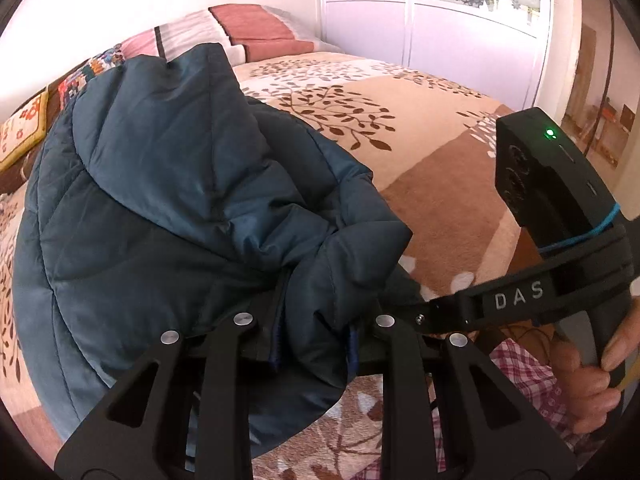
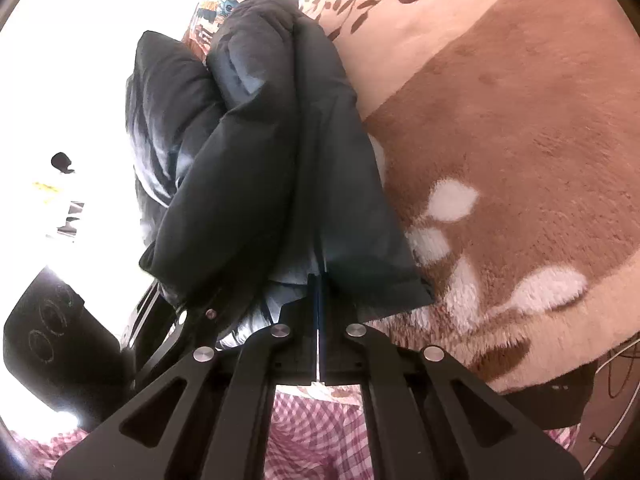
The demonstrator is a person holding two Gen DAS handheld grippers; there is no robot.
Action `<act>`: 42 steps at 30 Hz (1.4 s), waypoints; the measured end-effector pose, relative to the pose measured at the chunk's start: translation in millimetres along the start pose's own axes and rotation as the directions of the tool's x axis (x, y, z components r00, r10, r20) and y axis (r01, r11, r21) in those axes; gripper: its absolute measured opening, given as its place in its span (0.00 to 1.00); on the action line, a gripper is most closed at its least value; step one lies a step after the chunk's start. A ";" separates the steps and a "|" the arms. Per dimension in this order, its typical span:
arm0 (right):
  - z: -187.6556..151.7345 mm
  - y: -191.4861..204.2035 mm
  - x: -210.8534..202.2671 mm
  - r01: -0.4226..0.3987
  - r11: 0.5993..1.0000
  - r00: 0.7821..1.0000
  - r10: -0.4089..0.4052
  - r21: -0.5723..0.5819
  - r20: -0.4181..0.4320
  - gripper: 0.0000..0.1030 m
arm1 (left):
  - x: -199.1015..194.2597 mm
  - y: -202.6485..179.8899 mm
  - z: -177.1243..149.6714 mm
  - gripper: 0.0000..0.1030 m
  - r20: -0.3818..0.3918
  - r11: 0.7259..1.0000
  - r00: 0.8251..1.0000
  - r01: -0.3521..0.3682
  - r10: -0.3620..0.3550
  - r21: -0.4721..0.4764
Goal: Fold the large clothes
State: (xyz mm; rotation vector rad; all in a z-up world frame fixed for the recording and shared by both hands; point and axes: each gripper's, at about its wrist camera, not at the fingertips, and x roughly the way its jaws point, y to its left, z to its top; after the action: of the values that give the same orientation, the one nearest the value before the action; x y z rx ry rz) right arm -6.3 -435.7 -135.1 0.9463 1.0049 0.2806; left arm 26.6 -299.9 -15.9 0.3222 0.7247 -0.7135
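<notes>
A dark teal quilted jacket is held up in a bunch over the bed. My left gripper is closed on a thick fold of it, and the fabric covers the fingertips. In the right wrist view the jacket hangs dark and bundled, and my right gripper is shut on its lower edge, fingers pressed together. The right gripper's body, marked DAS, reaches in from the right with a hand on its handle. The two grippers sit close together at the same bunch of fabric.
A fleecy blanket in beige and brown with a leaf pattern covers the bed. Pillows lie at the head, and white wardrobe doors stand behind. Pink checked clothing of the person shows below the grippers.
</notes>
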 end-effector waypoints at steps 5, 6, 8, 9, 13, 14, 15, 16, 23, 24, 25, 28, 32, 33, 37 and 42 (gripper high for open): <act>-19.1 16.0 -4.5 0.018 1.000 1.000 -0.018 -0.001 0.002 0.00 | 2.3 -2.0 2.9 0.23 -0.002 1.000 1.000 -0.014 0.014 -0.009; -20.9 16.3 -3.6 0.023 1.000 1.000 -0.023 -0.003 0.001 0.00 | 3.0 -3.1 3.3 0.23 -0.002 1.000 1.000 -0.018 0.018 -0.008; -10.9 18.5 1.5 0.035 0.999 0.999 -0.035 -0.004 -0.003 0.00 | 3.0 -4.5 3.6 0.24 -0.001 1.000 1.000 -0.024 0.024 -0.006; -7.8 24.1 -1.5 0.040 0.999 0.999 -0.040 -0.005 -0.004 0.00 | 2.8 -4.0 3.4 0.24 -0.001 1.000 1.000 -0.025 0.025 -0.006; -16.7 44.4 -2.0 0.051 0.999 0.999 -0.051 -0.005 -0.005 0.00 | 3.9 -4.2 4.3 0.24 -0.005 1.000 1.000 -0.030 0.030 -0.005; -17.4 46.5 -0.2 0.052 0.999 0.999 -0.052 -0.004 -0.005 0.00 | 4.9 -4.5 5.0 0.24 -0.006 0.999 0.999 -0.031 0.031 -0.005; -18.3 47.2 -1.1 0.053 0.999 0.999 -0.053 -0.003 -0.005 0.00 | 5.3 -4.9 5.3 0.24 -0.007 0.999 0.999 -0.033 0.033 -0.005; -18.2 47.0 0.0 0.054 0.999 0.999 -0.054 -0.002 -0.005 0.00 | 5.6 -5.2 5.4 0.24 -0.006 0.999 0.999 -0.034 0.034 -0.006; -20.3 48.4 -2.0 0.066 0.998 0.998 -0.066 -0.002 -0.008 0.00 | 6.5 -7.0 5.2 0.25 -0.004 0.999 0.999 -0.039 0.039 -0.001; -20.6 48.5 -3.1 0.066 0.998 0.998 -0.066 -0.001 -0.007 0.00 | 6.4 -6.7 5.3 0.25 -0.004 0.999 0.999 -0.039 0.039 0.000; -21.6 47.8 -3.2 0.067 0.998 0.998 -0.067 0.001 -0.006 0.00 | 6.7 -7.0 5.4 0.25 -0.003 0.999 0.999 -0.040 0.040 0.001; -23.0 45.5 -3.5 0.068 0.998 0.998 -0.068 0.001 -0.007 0.00 | 6.5 -7.4 5.1 0.25 -0.001 0.999 0.999 -0.041 0.041 0.001; -24.9 43.1 -4.6 0.071 0.997 0.997 -0.071 0.004 -0.008 0.00 | 6.2 -8.1 4.4 0.26 0.003 0.999 0.999 -0.045 0.045 0.000; -25.0 42.8 -4.6 0.072 0.997 0.997 -0.072 0.005 -0.009 0.00 | 6.1 -8.2 4.3 0.26 0.004 0.999 0.999 -0.045 0.045 0.000; -26.1 39.7 -5.0 0.072 0.997 0.997 -0.072 0.012 -0.009 0.00 | 5.5 -8.8 4.0 0.29 0.006 0.999 0.999 -0.041 0.041 -0.002; -26.3 37.5 -5.5 0.074 0.997 0.997 -0.073 0.016 -0.009 0.00 | 2.6 -10.2 4.9 0.40 0.007 1.000 1.000 -0.022 0.022 -0.005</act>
State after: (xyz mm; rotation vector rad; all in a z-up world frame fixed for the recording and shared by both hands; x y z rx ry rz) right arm -23.1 -402.7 -107.6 0.9213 1.0486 0.2152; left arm 23.3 -311.0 -14.5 0.3225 0.7151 -0.6920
